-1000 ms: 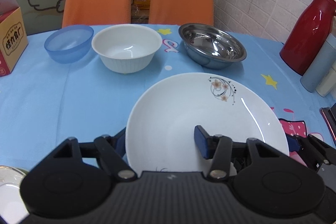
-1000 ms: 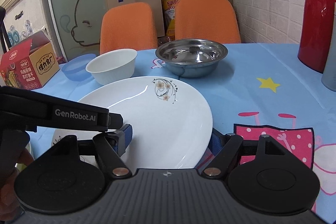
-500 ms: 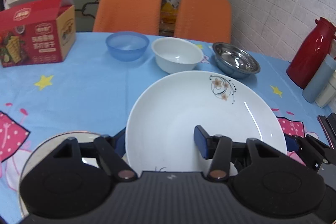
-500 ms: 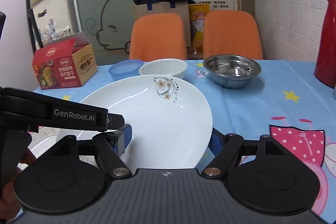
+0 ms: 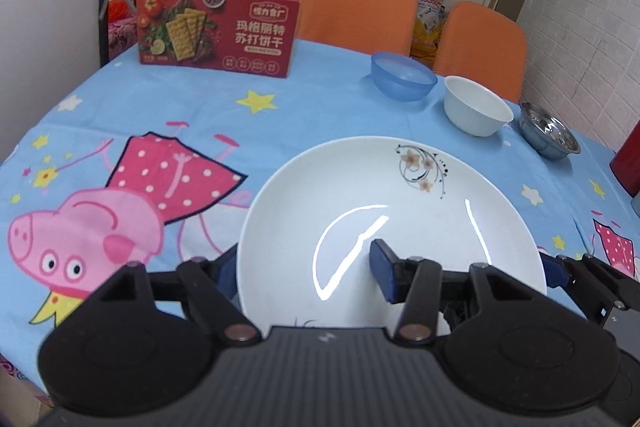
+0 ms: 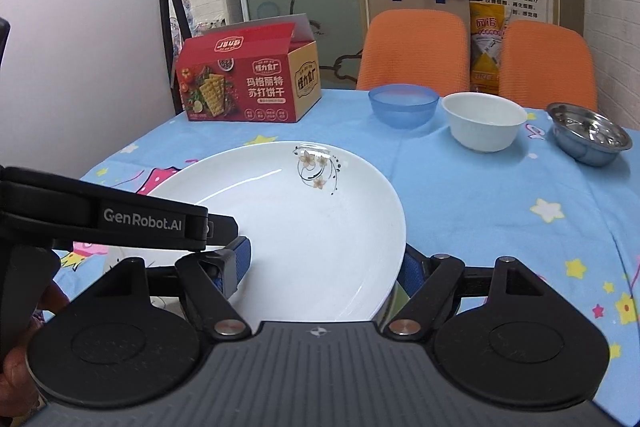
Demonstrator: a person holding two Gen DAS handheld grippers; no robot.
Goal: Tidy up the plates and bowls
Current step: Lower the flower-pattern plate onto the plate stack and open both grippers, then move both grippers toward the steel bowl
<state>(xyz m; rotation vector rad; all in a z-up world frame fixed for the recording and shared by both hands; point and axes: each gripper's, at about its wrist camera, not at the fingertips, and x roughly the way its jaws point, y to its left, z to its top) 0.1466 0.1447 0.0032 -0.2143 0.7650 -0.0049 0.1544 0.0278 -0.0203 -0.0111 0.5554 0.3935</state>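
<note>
The left gripper (image 5: 306, 273) grasps the large white round plate with a small flower print (image 5: 384, 223) by its near rim: one blue pad lies on the plate's upper face, and the other is largely hidden under the rim. The right gripper (image 6: 326, 263) grips the same plate (image 6: 312, 223) the same way, one pad on top and the other mostly concealed beneath the opposite edge. The plate's near rim is cut off behind both gripper bodies, and whether it rests on the blue cartoon-print tablecloth (image 5: 312, 115) or is held above it is hard to make out.

Toward the table's far edge, a translucent blue bowl (image 6: 403, 105), a white ribbed bowl (image 6: 484, 126) and a shiny steel bowl (image 6: 589, 137) stand in a row, close together. A red cracker box with an open flap (image 6: 248, 83) sits by the far left corner. Two orange chair backs (image 6: 416, 47) rise behind the far edge. At the right edge of the left wrist view a red object (image 5: 628, 159) is mostly cropped.
</note>
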